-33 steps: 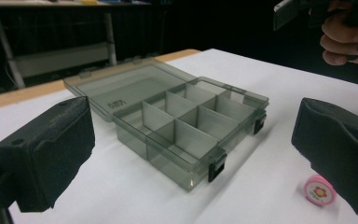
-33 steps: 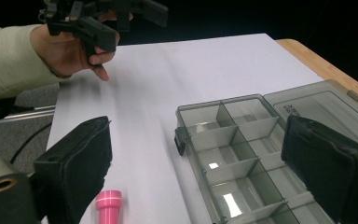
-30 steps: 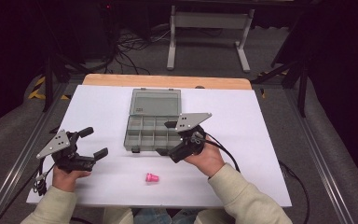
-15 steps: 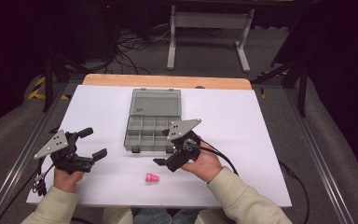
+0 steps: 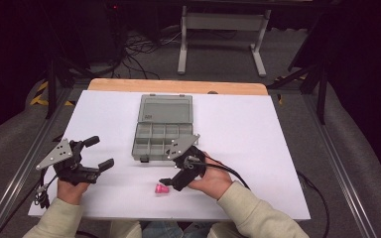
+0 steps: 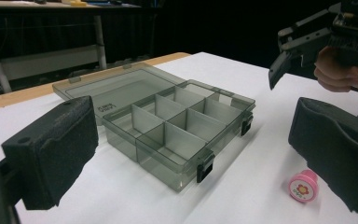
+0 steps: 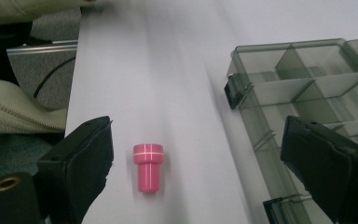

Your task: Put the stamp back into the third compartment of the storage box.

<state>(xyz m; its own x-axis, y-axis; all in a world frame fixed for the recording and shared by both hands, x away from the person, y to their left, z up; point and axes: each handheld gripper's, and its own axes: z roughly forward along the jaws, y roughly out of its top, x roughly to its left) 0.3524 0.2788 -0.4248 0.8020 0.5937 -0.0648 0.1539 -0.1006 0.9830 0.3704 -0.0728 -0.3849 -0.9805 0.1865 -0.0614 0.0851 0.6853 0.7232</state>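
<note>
A small pink stamp-like peg (image 5: 161, 189) lies on its side on the white table, near the front edge. My right gripper (image 5: 171, 183) hovers just right of it, tilted down, open. In the right gripper view the peg (image 7: 148, 167) lies between the spread pads, close to the left pad (image 7: 81, 168). A grey clear organiser box (image 5: 156, 144) stands open behind it, its lid (image 5: 166, 109) laid flat at the back. My left gripper (image 5: 100, 151) rests at the front left, open and holding nothing. In its own view the box (image 6: 177, 130) and the peg (image 6: 303, 185) lie ahead.
The white table (image 5: 258, 134) has a wooden strip (image 5: 178, 87) along its far edge. Metal rails (image 5: 20, 168) run along both sides. A grey stand (image 5: 223, 22) and cables lie on the floor beyond. The box compartments look empty.
My right gripper has moved left and toward the front edge, tipping down over the pink peg. The left gripper has stayed put.
</note>
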